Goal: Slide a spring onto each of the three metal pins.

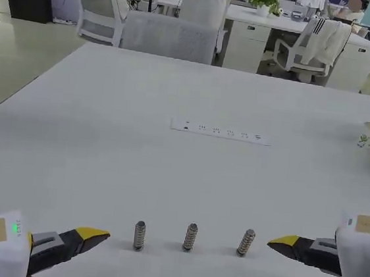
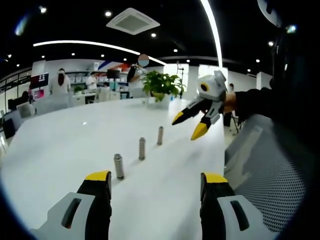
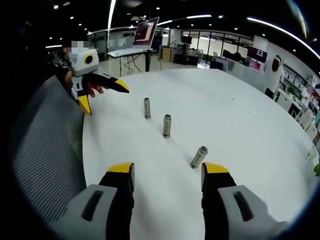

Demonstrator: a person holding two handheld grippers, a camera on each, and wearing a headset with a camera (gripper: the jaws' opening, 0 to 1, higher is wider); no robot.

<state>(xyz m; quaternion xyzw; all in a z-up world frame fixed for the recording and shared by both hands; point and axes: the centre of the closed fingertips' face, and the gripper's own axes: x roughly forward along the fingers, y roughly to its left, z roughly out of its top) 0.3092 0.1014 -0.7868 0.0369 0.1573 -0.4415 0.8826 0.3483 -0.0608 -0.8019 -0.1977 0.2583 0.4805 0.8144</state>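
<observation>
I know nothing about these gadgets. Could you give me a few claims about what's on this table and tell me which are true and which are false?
1. Three springs stand in a row on the white table. True.
2. The left tongs are clamped on a spring. False: they are open and hold nothing.
3. The right tongs are open and empty. True.
4. A power strip lies between the springs and the person. False: it lies beyond the springs, farther across the table.
</observation>
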